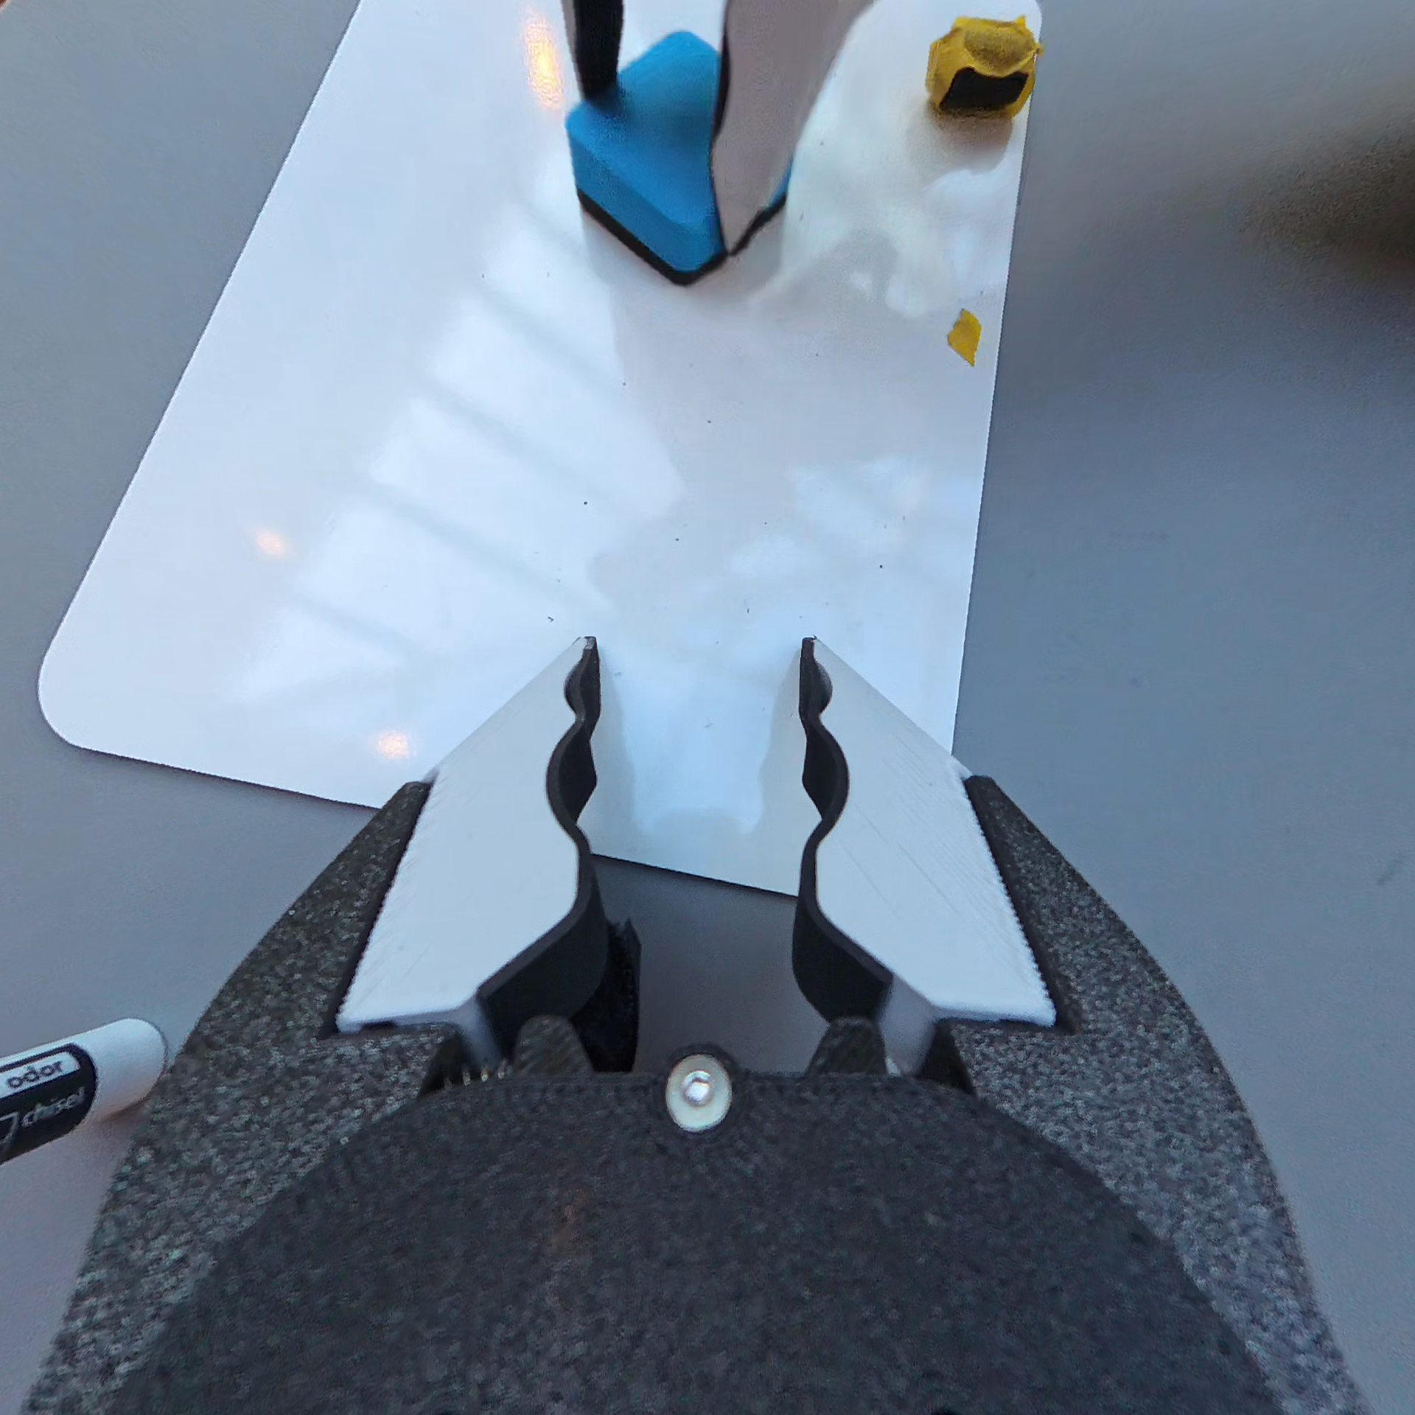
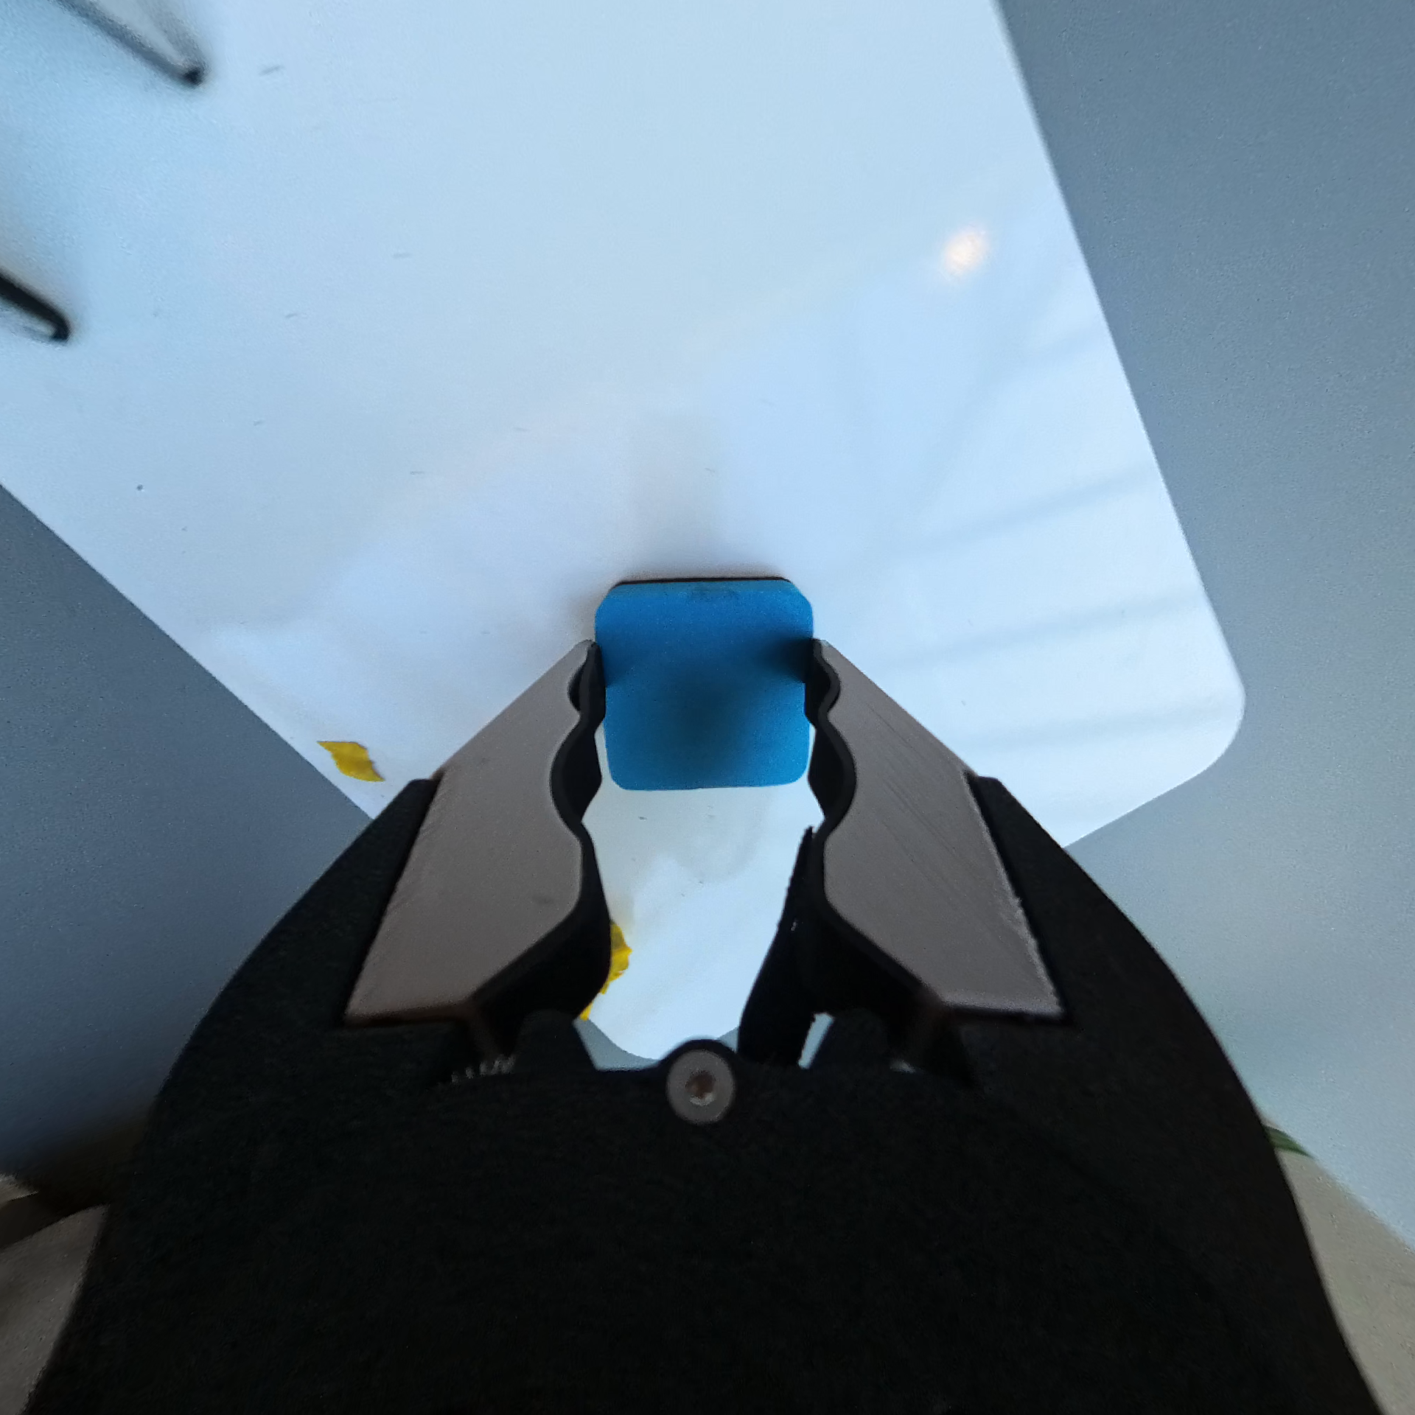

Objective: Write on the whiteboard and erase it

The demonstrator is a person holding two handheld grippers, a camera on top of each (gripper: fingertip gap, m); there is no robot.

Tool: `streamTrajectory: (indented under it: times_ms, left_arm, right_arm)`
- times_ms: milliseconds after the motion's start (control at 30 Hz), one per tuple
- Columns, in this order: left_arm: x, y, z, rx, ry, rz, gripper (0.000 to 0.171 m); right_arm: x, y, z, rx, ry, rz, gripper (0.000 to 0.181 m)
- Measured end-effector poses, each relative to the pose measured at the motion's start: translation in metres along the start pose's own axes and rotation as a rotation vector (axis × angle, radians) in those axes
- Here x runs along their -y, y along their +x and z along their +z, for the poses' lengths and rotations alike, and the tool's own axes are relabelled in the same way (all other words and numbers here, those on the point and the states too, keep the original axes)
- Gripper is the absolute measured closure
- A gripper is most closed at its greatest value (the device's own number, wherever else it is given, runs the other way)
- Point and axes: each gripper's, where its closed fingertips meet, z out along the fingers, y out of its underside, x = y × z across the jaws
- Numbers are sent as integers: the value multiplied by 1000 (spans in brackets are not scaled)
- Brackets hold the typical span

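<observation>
**Eraser gripped on the whiteboard**

On the white board [image 2: 536,344], my right gripper [image 2: 700,651] is clamped on the blue eraser [image 2: 704,689], its fingers pressing both sides; the eraser's dark underside rests on the board. My left gripper [image 1: 698,643] hangs over the board's near edge [image 1: 459,459], fingers spread with nothing between them. From there I see the eraser [image 1: 651,176] far across the board, a yellow-wrapped lump [image 1: 982,69] at the far corner, a yellow tape scrap [image 1: 965,335], and a marker [image 1: 69,1080] on the grey table [image 1: 1187,612].
</observation>
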Motion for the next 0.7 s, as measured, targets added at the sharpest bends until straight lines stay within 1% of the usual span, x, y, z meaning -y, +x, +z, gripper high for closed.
streamTrajectory:
  times_ms: [33,67,100,133,167,200,233,267,333,367,400,433,467,533,567,600,667,700]
  left_arm:
    - [0,0,0,0,0,-1,119]
    - [0,0,0,-2,1,-2,119]
    - [0,0,0,-9,1,-2,119]
    - [0,0,0,-14,0,-2,119]
    - [0,-1,0,-17,0,-1,120]
    - [0,-1,0,-17,1,-2,120]
    - [0,-1,0,-16,3,-2,120]
    - [0,-1,0,-15,5,-2,120]
    - [0,-1,0,-10,9,-1,120]
    - [0,-1,0,-7,7,-2,120]
    - [0,-1,0,-6,6,-1,120]
    - [0,-1,0,-8,5,-1,120]
    - [0,-1,0,-9,4,0,120]
    - [0,-1,0,-8,2,-1,120]
    - [0,-1,0,-7,3,-1,120]
    - [0,-1,0,-9,7,-3,120]
    - [0,0,0,-10,9,-2,120]
    - [0,0,0,-9,8,0,120]
  right_arm:
    - [-4,6,-1,33,20,42,129]
    - [-9,5,-1,19,19,29,129]
    - [-11,-6,0,14,4,14,129]
    - [-4,-29,0,36,9,-32,129]
    - [6,-52,2,37,26,-120,129]
    - [11,-63,2,30,25,-167,129]
    - [12,-62,3,33,10,-166,129]
    - [6,-53,6,56,17,-133,129]
    - [-20,-5,3,32,9,22,129]
    - [-33,10,1,41,8,107,129]
    - [-37,11,0,45,23,115,129]
    - [-37,9,2,0,14,88,129]
    - [-29,-7,3,18,14,60,129]
    - [-5,-47,6,37,40,-74,129]
    - [-6,-54,5,33,26,-110,129]
    - [-14,-50,4,35,11,-95,129]
    - [-44,-13,-1,25,2,64,129]
    - [-56,-1,-3,39,5,138,129]
